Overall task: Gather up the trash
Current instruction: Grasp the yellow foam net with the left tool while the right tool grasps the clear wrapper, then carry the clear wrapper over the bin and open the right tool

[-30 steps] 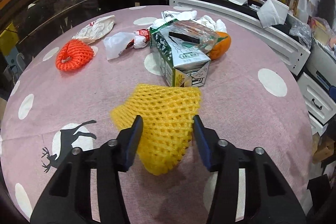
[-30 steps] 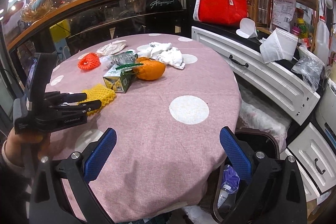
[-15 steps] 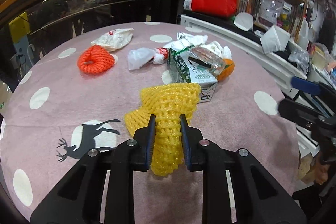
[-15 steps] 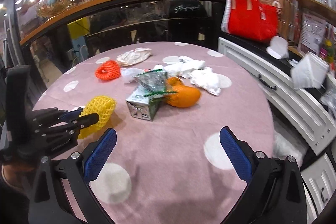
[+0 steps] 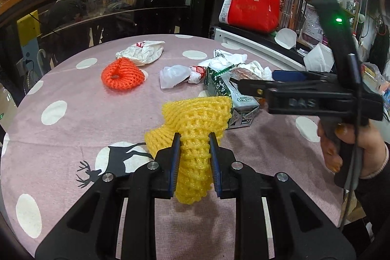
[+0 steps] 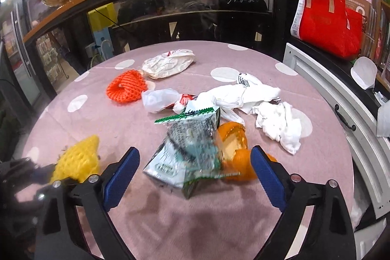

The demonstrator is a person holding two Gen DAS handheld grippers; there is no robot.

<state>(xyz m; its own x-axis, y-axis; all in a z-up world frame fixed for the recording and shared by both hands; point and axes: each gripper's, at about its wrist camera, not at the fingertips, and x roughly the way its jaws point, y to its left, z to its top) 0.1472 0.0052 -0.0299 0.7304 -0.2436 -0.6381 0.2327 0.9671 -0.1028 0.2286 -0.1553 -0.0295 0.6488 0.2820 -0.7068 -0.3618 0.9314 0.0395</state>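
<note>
Here left tongs point(image 5: 194, 138) pinch yellow net point(image 5: 195, 118); only right view shows right tongs point(image 6: 195, 162) spread.

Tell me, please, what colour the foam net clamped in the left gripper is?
Yellow: the foam net, clearest in the left wrist view.

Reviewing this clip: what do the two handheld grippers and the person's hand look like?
Both grippers, left and right, have black plastic linkage arms with silver rivets and blue ribbed finger pads. The right unit's body shows embossed lettering, a green indicator light and a thin cable. The right hand has a dark sleeve with a pale cuff.
</note>
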